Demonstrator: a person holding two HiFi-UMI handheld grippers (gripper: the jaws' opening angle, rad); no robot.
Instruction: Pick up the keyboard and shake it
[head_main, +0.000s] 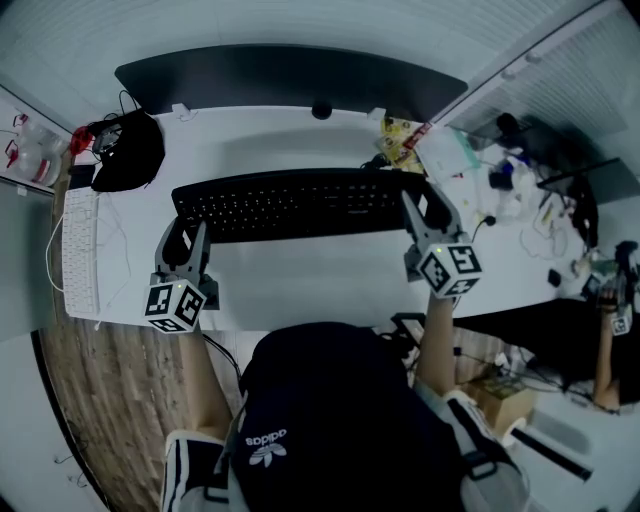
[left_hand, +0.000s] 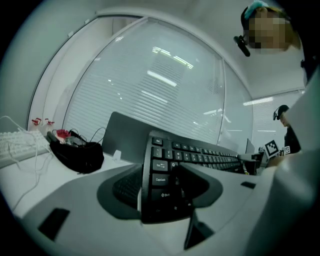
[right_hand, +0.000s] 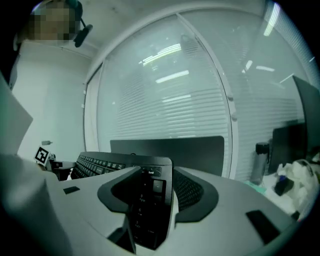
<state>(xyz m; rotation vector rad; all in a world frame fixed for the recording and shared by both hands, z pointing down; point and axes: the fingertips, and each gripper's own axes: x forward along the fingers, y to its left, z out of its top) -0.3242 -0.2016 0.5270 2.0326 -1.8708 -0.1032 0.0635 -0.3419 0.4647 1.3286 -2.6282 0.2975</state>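
Now | left claw clamps keyboard end | right claw clamps other

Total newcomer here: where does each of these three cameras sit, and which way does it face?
Head view: on the person's head, looking steeply down at the white desk; shows both forearms, plus left tongs and right tongs shut on the ends of the black keyboard.
Left gripper view: rides the left tongs, looking rightward along the keyboard; the person's head shows top right.
Right gripper view: rides the right tongs, looking leftward along it; head top left.
Shared: all three show the keyboard and the dark monitor behind it.
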